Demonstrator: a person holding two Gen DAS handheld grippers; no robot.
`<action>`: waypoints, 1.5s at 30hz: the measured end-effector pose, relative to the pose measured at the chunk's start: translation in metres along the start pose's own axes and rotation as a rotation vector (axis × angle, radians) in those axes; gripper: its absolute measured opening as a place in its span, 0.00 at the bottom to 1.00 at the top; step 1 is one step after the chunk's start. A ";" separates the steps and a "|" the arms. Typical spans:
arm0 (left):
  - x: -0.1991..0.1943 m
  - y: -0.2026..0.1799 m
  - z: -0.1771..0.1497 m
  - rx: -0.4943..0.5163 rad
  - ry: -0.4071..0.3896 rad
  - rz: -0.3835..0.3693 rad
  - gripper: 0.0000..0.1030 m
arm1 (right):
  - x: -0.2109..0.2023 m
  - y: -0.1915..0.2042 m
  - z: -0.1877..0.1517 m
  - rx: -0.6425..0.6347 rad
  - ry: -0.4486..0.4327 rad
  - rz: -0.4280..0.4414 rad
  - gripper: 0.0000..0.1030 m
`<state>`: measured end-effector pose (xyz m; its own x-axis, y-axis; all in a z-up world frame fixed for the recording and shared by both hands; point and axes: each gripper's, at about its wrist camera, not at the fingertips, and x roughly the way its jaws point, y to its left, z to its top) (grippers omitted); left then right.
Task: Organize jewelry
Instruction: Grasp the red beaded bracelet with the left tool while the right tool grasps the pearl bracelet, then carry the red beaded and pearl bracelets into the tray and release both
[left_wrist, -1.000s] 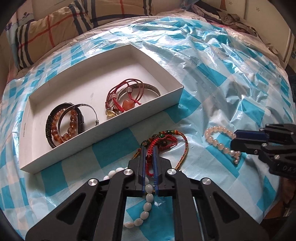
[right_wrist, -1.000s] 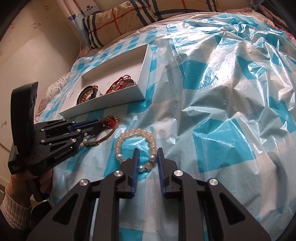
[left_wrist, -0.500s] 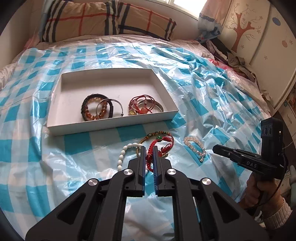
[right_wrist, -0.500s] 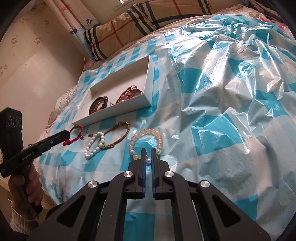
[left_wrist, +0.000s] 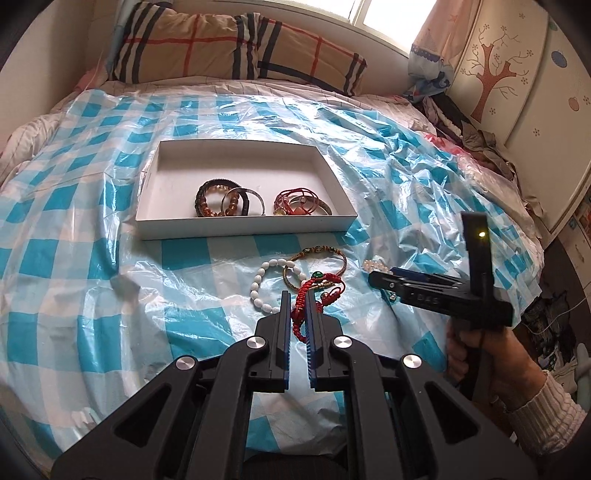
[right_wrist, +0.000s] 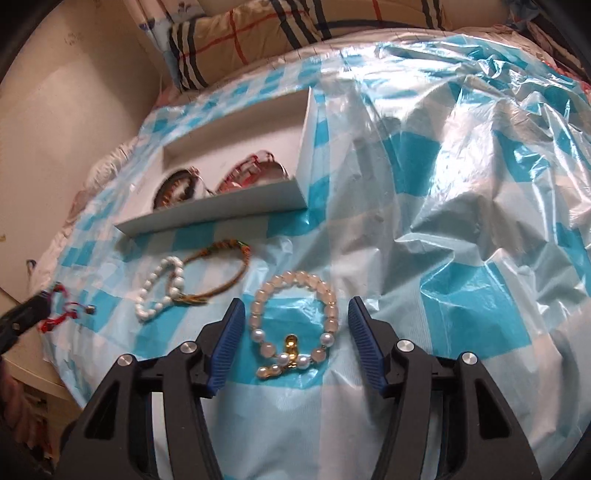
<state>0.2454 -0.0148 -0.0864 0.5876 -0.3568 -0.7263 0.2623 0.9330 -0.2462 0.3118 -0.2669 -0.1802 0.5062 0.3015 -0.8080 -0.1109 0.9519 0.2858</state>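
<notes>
right gripper (right_wrist: 295, 317) open, probably straddling pink bracelet (right_wrist: 293, 321)

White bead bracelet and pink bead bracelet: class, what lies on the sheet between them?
In the right wrist view, the woven cord bracelet lies between the white bead bracelet and the pink bead bracelet, overlapping the white one; bare checked sheet separates it from the pink.

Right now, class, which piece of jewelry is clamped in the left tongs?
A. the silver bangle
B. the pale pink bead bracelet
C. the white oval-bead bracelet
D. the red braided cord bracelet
D: the red braided cord bracelet is pinched between the shut left tongs, lifted off the bed cover.
</notes>
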 end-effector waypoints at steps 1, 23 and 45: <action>-0.001 0.000 0.000 0.000 -0.003 0.001 0.06 | -0.001 0.000 0.000 -0.002 0.002 0.010 0.29; -0.067 -0.014 -0.012 0.018 -0.100 0.050 0.06 | -0.128 0.034 -0.032 0.080 -0.182 0.297 0.15; -0.117 -0.018 -0.020 0.060 -0.200 0.170 0.06 | -0.173 0.079 -0.035 0.035 -0.255 0.392 0.15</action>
<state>0.1564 0.0107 -0.0101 0.7651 -0.2026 -0.6112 0.1883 0.9781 -0.0886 0.1854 -0.2423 -0.0357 0.6269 0.6103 -0.4844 -0.3086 0.7653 0.5648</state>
